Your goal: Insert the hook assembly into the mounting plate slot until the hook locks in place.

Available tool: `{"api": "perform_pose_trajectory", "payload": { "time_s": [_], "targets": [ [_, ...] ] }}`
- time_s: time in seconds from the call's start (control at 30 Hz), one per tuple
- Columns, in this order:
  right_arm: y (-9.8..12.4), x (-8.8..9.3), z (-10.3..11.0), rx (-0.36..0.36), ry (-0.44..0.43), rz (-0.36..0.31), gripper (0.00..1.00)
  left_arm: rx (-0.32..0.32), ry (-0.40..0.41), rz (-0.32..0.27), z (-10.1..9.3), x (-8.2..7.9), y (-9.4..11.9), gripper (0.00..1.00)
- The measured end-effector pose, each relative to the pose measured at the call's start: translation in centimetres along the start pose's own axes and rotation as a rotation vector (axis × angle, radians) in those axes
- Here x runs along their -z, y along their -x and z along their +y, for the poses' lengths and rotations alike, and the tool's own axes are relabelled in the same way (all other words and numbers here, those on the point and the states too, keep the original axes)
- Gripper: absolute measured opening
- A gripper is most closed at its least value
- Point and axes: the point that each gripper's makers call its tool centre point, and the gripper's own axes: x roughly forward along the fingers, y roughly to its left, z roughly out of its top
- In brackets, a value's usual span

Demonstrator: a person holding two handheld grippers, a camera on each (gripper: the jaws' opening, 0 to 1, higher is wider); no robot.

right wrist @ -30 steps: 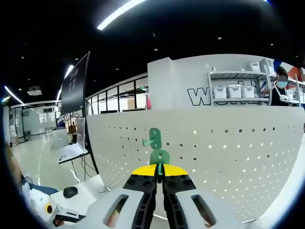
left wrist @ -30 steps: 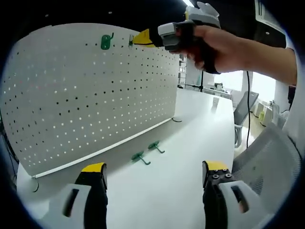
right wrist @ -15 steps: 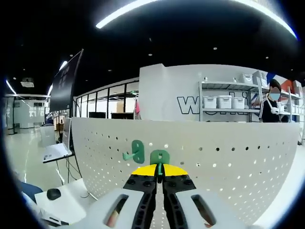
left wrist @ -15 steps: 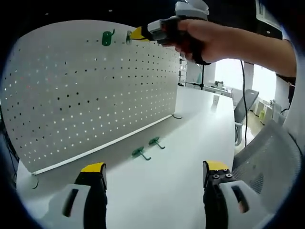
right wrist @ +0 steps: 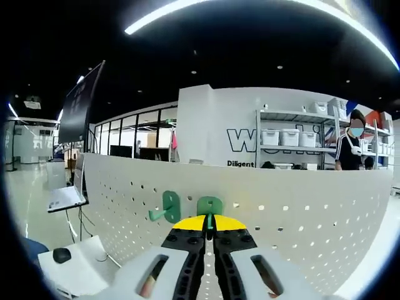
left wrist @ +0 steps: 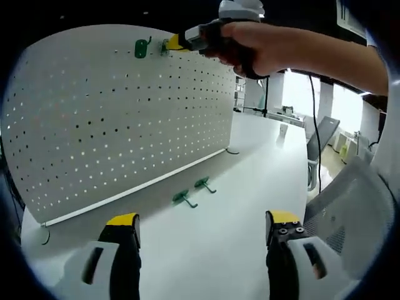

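A white pegboard (left wrist: 119, 112) stands upright on the table, with one green hook (left wrist: 142, 48) hung near its top edge. My right gripper (left wrist: 170, 44), held in a person's hand, presses a second green hook (right wrist: 210, 206) against the board (right wrist: 300, 231) just right of the hung hook (right wrist: 167, 207). Its jaws are shut on that hook's plate. My left gripper (left wrist: 203, 225) hovers low over the table, open and empty. Two more green hooks (left wrist: 183, 199) (left wrist: 203, 184) lie on the table at the foot of the board.
The white table (left wrist: 250, 162) stretches to the right of the board. A grey mesh chair (left wrist: 350, 200) stands at its right edge. Behind the board are shelves with bins (right wrist: 294, 137), a person (right wrist: 350, 147) and a laptop (right wrist: 62, 194) on a desk.
My right gripper has carried its hook up and left along the board's top, closer to the hung hook. The left gripper has stayed put.
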Motion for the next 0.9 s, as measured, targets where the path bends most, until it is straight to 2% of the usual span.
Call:
{"api": "perform_pose_trajectory", "payload": {
  "time_s": [0.47, 0.9],
  "targets": [
    [-0.76, 0.21, -0.38, 0.038, 0.003, 0.010, 0.01, -0.005, 0.016, -0.001, 0.29, 0.22, 0.18, 0.84],
    [-0.94, 0.36, -0.17, 0.133, 0.033, 0.034, 0.02, 0.003, 0.025, -0.004, -0.04, 0.26, 0.11, 0.83]
  ]
}}
